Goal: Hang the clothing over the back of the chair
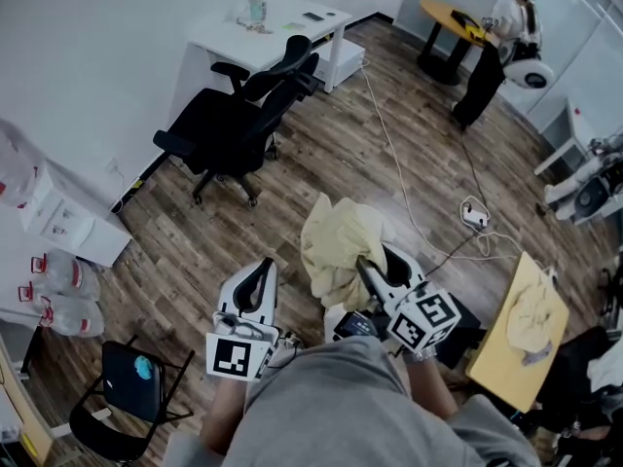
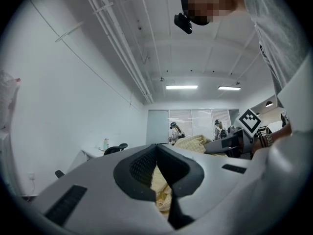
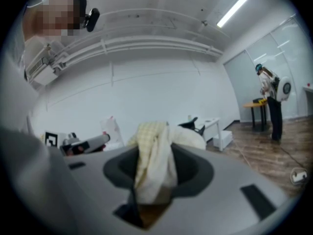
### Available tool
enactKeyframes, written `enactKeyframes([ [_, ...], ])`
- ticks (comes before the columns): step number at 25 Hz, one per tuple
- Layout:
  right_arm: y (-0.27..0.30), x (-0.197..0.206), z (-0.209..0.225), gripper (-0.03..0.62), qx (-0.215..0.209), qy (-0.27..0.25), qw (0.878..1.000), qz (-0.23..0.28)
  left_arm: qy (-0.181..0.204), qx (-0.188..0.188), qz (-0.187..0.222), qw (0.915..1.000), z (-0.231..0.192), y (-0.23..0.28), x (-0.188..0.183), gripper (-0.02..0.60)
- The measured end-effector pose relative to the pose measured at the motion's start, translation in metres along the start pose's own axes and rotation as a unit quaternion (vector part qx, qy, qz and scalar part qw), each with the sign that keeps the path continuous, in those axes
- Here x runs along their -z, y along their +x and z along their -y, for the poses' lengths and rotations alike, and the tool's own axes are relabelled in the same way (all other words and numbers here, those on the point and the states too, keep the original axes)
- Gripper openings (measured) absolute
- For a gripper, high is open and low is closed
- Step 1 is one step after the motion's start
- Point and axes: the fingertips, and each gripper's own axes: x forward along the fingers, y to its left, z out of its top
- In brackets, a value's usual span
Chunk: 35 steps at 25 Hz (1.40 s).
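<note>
Yellow garment (image 1: 341, 246) held aloft, pinched in the right gripper's (image 1: 375, 270) jaws, a fold between the left gripper's (image 1: 258, 282) closed jaws; the office chair (image 1: 243, 115) stands well apart, so the hanging is yet to come.

Place: office-type workroom | Furniture: black office chair (image 1: 238, 115) beside a white desk (image 1: 268, 29) at a white wall; round yellow table (image 1: 446, 12) with a person (image 1: 485, 78) standing at it | Floor: wood planks (image 1: 321, 168), power strip (image 1: 474, 214) on a trailing cable | Overhead: strip lights (image 2: 182, 87), exposed pipes (image 2: 117, 38) | Far end: glass partition (image 2: 195, 116)
</note>
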Motion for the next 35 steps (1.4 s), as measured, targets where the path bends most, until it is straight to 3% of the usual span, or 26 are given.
enactKeyframes([
  [9,0.038,-0.014,0.035,0.175,-0.016,-0.001,1.0,-0.014,-0.018,-0.013,-0.017,0.9996,-0.011,0.045,0.009,0.031],
  [22,0.097,-0.051,0.12,0.176,-0.047,0.007,0.999,-0.014,-0.002,-0.046,-0.022,0.9987,-0.023,0.143,0.009,0.031],
  [35,0.124,-0.077,0.228,0.176,-0.076,0.011,0.997,-0.018,0.027,-0.065,-0.021,0.9973,-0.001,0.251,0.02,0.031],
])
